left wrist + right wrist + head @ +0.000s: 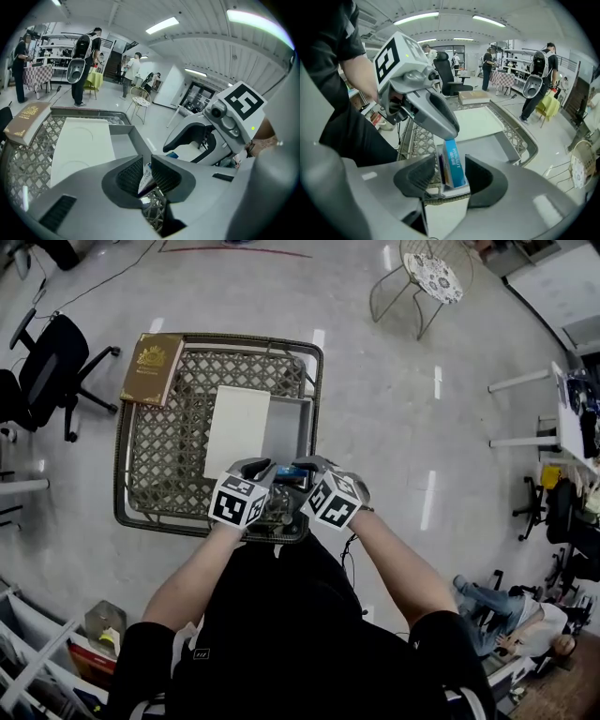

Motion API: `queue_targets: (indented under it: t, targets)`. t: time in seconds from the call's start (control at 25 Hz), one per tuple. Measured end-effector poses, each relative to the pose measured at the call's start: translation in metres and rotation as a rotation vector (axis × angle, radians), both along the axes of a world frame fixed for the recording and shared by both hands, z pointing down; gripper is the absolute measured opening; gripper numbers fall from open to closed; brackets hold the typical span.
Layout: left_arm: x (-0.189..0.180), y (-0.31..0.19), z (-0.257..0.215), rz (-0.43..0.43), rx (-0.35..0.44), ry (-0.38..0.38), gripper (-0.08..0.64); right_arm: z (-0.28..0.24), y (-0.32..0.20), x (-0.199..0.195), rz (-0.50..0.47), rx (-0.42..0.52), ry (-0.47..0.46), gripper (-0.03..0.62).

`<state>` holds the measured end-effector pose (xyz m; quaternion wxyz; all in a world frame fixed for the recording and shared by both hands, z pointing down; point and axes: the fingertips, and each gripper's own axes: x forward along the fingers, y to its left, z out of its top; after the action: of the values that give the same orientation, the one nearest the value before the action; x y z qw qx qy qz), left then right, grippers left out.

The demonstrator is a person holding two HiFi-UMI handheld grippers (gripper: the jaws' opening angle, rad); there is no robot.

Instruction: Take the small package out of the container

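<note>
At near edge of woven lattice desk [159,465], small blue cardboard package [453,161] is held up by the open grey box container's [302,427] near wall. Left gripper [146,176] and right gripper [450,176] fingers both pinch it. Lift-out step, mostly done. Next move probably carries it clear onto the desk.

One lattice table [155,465]; one brown book [152,367], upper left; one grey container [300,423]; one white lid [237,430]; one small package [453,164]; two grippers: left gripper [146,176], right gripper [450,177].
</note>
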<state>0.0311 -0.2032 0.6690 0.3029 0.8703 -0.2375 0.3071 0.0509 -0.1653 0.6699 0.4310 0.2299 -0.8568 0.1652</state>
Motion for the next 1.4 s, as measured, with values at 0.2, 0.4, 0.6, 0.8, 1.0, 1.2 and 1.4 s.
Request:
queue_targets:
  t: [0.2, 0.4, 0.6, 0.8, 1.0, 1.2, 1.4]
  targets:
    - [0.000, 0.003, -0.002, 0.002, -0.001, 0.013, 0.055, 0.031, -0.003, 0.002, 0.015, -0.047, 0.043, 0.235]
    - [-0.009, 0.002, -0.010, -0.021, -0.008, 0.060, 0.055, 0.057, 0.002, -0.005, 0.017, -0.114, 0.120, 0.102]
    - [-0.017, -0.002, -0.044, -0.032, 0.043, 0.107, 0.055, 0.030, 0.002, 0.002, 0.093, -0.094, 0.105, 0.091]
    - [-0.023, -0.014, -0.087, -0.065, 0.133, 0.126, 0.055, -0.019, -0.009, 0.023, 0.191, -0.005, 0.026, 0.089]
    - [-0.025, -0.016, -0.124, -0.115, 0.206, 0.125, 0.055, -0.072, -0.017, 0.049, 0.334, 0.081, -0.129, 0.089]
    - [-0.025, -0.009, -0.158, -0.172, 0.272, 0.124, 0.055, -0.122, -0.006, 0.078, 0.406, 0.172, -0.285, 0.089]
    - [-0.020, 0.007, -0.193, -0.202, 0.345, 0.129, 0.055, -0.173, 0.015, 0.111, 0.473, 0.258, -0.431, 0.086]
